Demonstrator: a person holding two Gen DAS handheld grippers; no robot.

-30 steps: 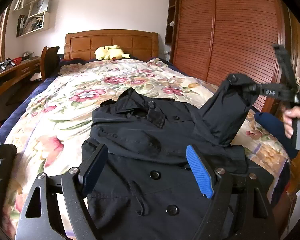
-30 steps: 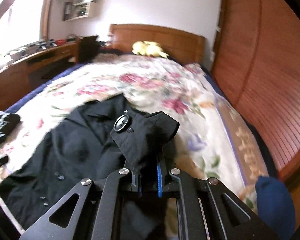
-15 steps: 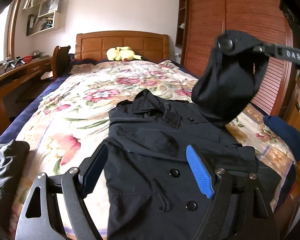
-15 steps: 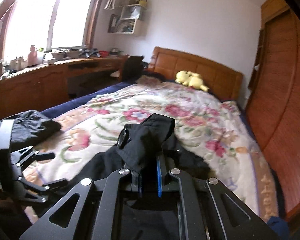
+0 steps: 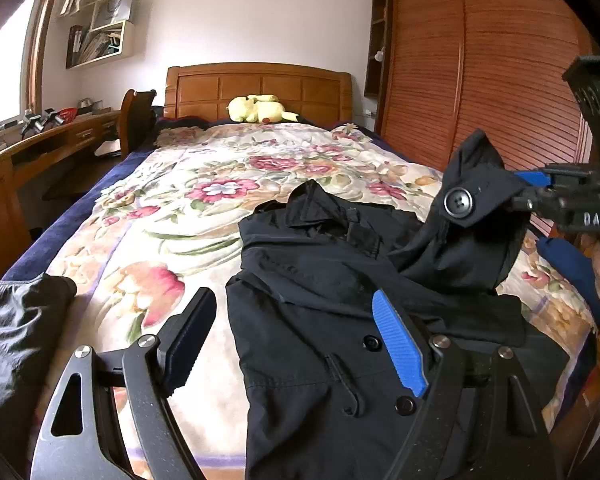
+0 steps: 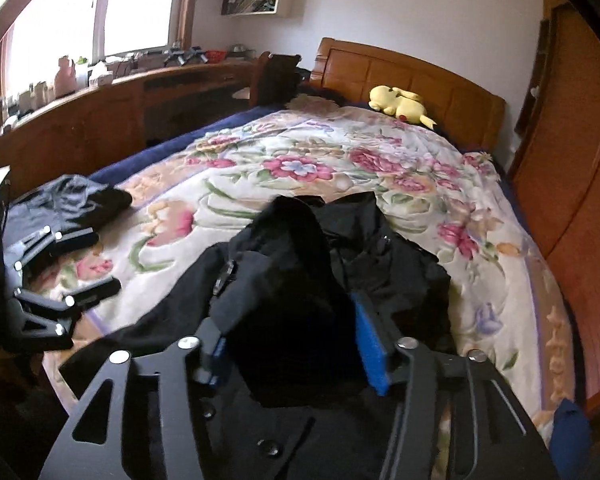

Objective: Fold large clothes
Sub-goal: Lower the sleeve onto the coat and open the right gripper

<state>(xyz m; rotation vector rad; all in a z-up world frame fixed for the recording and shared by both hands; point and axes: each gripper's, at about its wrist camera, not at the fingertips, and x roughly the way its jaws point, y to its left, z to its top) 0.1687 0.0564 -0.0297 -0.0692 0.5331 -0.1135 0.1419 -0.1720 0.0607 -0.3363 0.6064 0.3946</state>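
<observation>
My right tool (image 6: 296,354) is opening around the coat sleeve (image 6: 288,280) at lower centre; left tool (image 5: 296,344) gapes empty. Released crookedly, the sleeve could slump off the black coat (image 5: 324,280).

Black coat (image 5: 340,320) on floral bedspread (image 5: 188,216), left hand-held gripper (image 5: 296,336) wide open, sleeve cuff (image 5: 472,208) raised right.

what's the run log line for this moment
right gripper: opening, coat sleeve between pads | left gripper: open, empty, over black coat | bed
</observation>
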